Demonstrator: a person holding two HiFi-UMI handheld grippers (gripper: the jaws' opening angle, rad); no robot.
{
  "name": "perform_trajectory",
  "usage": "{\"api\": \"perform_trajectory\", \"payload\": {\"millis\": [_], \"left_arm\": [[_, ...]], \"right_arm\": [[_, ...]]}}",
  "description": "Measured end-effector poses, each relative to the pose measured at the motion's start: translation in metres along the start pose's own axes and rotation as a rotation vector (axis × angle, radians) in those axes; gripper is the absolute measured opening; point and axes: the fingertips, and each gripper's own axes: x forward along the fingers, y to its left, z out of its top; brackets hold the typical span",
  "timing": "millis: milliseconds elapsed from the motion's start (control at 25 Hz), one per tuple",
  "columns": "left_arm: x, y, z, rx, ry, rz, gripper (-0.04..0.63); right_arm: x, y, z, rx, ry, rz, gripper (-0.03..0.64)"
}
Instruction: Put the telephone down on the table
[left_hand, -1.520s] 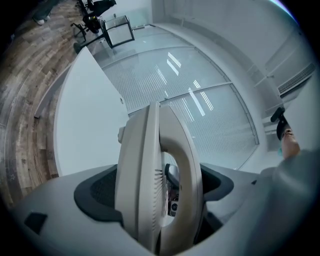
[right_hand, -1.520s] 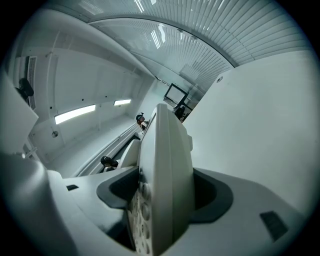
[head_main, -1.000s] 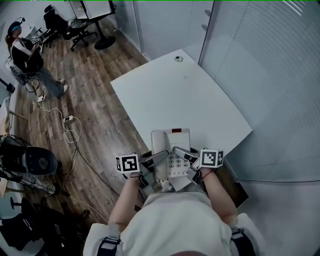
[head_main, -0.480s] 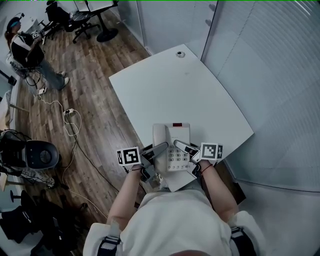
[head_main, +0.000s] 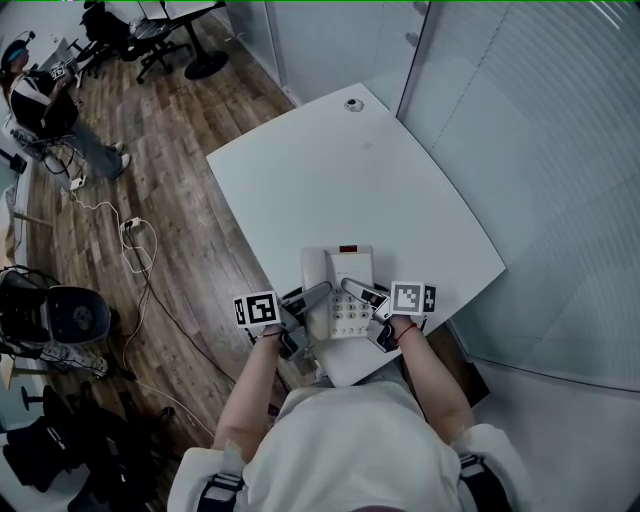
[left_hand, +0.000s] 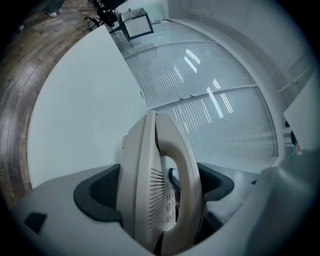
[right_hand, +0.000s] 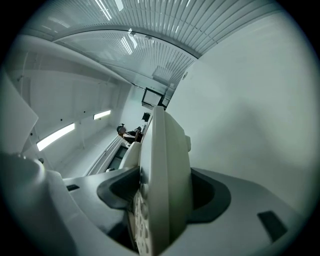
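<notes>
1. The left gripper (left_hand: 159, 192) has its jaws spread wide, with the dark pads pressed against both sides of the telephone (left_hand: 142, 165). They clamp the side of the body that carries the handset (left_hand: 184, 160), which sits in its cradle.
2. The right gripper (right_hand: 162, 195) is also opened wide and closed on the telephone's other side. One pad lies against the keypad face and the other against the underside.
3. In the head view the telephone is held between the two grippers, face up. Its keypad (head_main: 350, 318) is towards the person and a small red patch (head_main: 348, 249) sits at its far end.
4. The telephone is over the near edge of the white table (head_main: 350, 180), just in front of the person's body. Whether its underside touches the tabletop cannot be told.
5. Each gripper's marker cube (head_main: 257, 308) points upward, with the person's bare forearms behind it.
6. A small round object (head_main: 353, 104) sits at the table's far corner, well apart from the telephone.
7. A glass wall with blinds (head_main: 520, 150) runs along the right of the table.
8. A wooden floor (head_main: 170, 130) lies to the left, with loose cables (head_main: 135, 235) on it.
9. Another person (head_main: 40, 100) stands far off on the floor, near office chairs (head_main: 130, 35).
</notes>
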Motion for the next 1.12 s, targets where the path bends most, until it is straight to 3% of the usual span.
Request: {"api": "perform_trajectory", "payload": {"millis": [880, 1120], "left_arm": [[0.01, 0.023, -0.005, -0.036, 0.027, 0.077, 0.442], [0.01, 0.024, -0.006, 0.001, 0.05, 0.106, 0.44]], "right_arm": [[0.004, -0.026, -0.005, 0.056, 0.0, -0.069, 0.29], [0.003, -0.028, -0.005, 0.032, -0.003, -0.09, 0.295]]}}
